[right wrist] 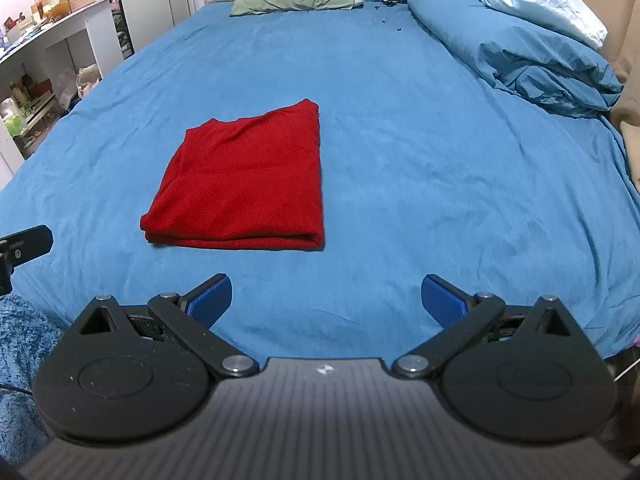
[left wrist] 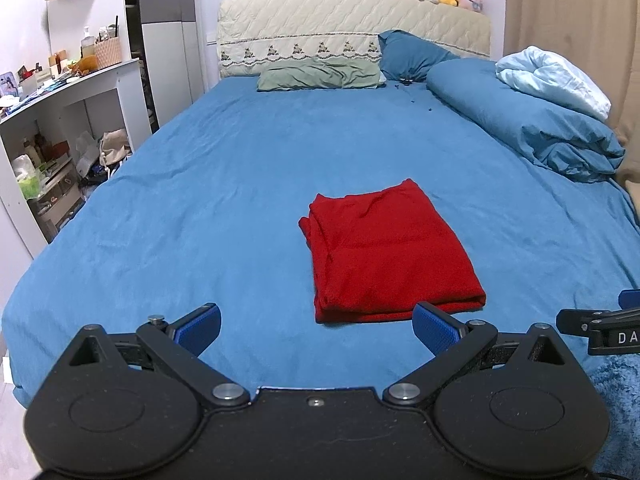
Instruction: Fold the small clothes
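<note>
The jaws of both grippers stand wide apart and hold nothing: the left gripper [left wrist: 316, 330] hangs above the near edge of the bed, just short of the red garment [left wrist: 386, 250], and the right gripper [right wrist: 326, 300] hangs to the garment's right, clear of it. The red garment lies flat on the blue bedsheet [left wrist: 200, 200] as a compact, layered rectangle with its thick fold toward the grippers; it appears already folded, so the step in hand is judged to be a final check or a further half-fold. For a further fold, pinch both near corners through all layers, lift evenly, and lay them on the far edge without dragging the sheet. The rolled duvet [left wrist: 532, 120] at the right and the pillows [left wrist: 320, 74] at the headboard lie well apart from the garment; nothing obstructs the approach.
</note>
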A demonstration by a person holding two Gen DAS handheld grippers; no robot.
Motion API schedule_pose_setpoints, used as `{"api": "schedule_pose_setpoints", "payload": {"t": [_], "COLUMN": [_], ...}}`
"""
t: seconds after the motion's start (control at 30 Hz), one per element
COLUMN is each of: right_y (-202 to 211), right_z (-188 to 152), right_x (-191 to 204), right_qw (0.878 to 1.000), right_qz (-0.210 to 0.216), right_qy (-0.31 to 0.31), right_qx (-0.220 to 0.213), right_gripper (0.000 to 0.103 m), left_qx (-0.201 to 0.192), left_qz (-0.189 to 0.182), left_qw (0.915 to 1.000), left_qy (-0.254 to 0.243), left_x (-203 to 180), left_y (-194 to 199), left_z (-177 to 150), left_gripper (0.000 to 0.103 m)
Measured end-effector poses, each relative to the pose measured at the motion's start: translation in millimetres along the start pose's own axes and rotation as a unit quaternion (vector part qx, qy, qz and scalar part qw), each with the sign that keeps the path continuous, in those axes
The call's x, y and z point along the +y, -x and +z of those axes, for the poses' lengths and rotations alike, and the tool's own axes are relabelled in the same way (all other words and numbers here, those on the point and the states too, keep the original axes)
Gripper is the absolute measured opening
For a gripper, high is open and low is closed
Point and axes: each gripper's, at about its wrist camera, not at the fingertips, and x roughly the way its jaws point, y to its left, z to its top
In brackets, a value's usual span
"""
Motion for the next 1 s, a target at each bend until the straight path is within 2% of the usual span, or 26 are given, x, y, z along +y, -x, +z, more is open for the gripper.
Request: {"api": "schedule_pose_setpoints", "payload": {"t": [1.0], "right_y": [0.2], "right_z": [-2.8], "right_x": [7.9], "right_qw": [1.000], "right_qz": [0.001], "right_qy": [-0.007], "right_qx": [0.002], "right_gripper": [0.103], "left_qx": [-0.006], "left_qz": [0.003], "left_qw": [1.0000], "left_qy": [-0.005], "left_x": [-1.8], "left_y": [2.7], "left_z": [3.9], "left_gripper": [0.103]}}
